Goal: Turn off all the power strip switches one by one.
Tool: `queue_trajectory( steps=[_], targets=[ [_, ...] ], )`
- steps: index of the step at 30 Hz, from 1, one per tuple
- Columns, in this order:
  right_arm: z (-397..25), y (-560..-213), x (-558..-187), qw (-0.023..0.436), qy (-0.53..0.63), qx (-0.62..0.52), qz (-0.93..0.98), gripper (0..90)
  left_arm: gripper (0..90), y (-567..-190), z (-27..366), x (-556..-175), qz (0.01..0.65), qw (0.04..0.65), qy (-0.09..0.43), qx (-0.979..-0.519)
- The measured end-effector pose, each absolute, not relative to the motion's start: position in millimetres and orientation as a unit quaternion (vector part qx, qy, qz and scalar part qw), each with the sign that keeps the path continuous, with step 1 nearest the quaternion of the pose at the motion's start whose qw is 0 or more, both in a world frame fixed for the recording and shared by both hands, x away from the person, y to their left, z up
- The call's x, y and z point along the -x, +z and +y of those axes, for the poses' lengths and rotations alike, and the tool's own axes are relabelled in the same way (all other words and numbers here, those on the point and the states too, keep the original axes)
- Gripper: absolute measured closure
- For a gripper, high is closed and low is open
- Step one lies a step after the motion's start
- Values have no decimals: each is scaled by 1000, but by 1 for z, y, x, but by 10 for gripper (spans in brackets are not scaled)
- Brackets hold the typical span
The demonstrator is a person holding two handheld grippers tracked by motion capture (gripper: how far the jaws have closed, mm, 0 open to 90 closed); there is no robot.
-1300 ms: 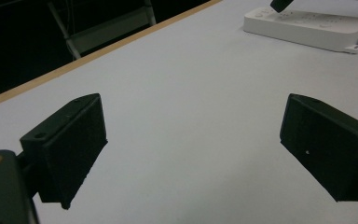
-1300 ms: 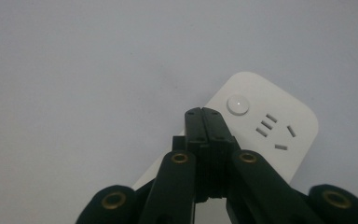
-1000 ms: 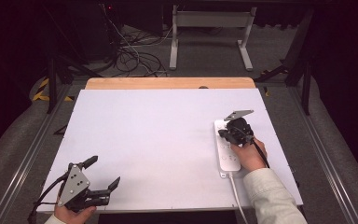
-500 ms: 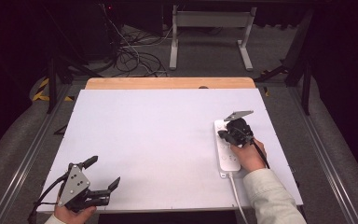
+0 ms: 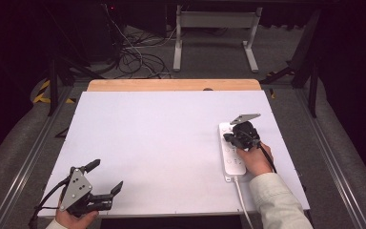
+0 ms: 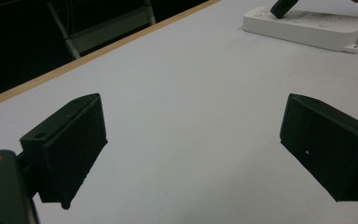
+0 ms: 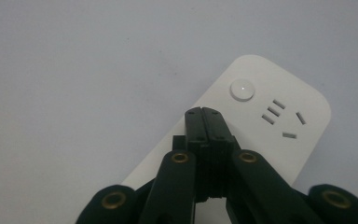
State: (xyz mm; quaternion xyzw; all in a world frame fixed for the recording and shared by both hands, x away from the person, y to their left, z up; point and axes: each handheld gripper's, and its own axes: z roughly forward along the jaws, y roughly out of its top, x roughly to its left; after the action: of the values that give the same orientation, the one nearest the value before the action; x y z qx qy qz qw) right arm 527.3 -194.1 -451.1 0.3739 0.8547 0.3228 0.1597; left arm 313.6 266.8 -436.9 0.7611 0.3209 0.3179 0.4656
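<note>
A white power strip (image 5: 229,161) lies lengthwise near the table's right edge, its cable running off the front. My right gripper (image 5: 228,137) is shut, with nothing between its jaws. Its tip (image 7: 203,112) is over the strip (image 7: 279,121), just short of the round button (image 7: 242,89) and beside a set of socket slots. Whether it touches the strip I cannot tell. My left gripper (image 5: 107,175) is held at the front left corner, jaws wide open and empty. In the left gripper view, the gripper (image 6: 191,140) faces the strip (image 6: 307,25) far across the bare tabletop.
The white tabletop (image 5: 157,138) has a wooden strip (image 5: 171,85) along its far edge. Beyond it are a grey floor, tangled cables (image 5: 138,62) and a metal stand (image 5: 214,33). Metal rails run along both sides of the table.
</note>
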Motion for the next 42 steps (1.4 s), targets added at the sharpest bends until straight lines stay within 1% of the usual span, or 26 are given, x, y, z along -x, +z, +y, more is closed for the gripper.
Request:
queue_trajectory(
  steps=[16,21,24,32,36,42],
  targets=[
    [-193,-452,-526,167,323,-370,855,900,74,-437,267,-314,319,464,319,-763],
    [-192,-453,-525,161,331,-366,855,900,74,-437,267,-314,318,464,319,-763],
    [-186,-453,-524,180,322,-362,856,900,74,-436,267,-313,317,463,320,-764],
    [-192,-456,-524,169,345,-372,845,900,74,-436,269,-312,320,468,317,-761],
    [-190,-456,-523,173,339,-368,848,900,74,-436,268,-311,318,466,320,-762],
    [-201,-461,-520,166,363,-381,834,900,74,-436,268,-311,317,465,322,-761]
  ],
)
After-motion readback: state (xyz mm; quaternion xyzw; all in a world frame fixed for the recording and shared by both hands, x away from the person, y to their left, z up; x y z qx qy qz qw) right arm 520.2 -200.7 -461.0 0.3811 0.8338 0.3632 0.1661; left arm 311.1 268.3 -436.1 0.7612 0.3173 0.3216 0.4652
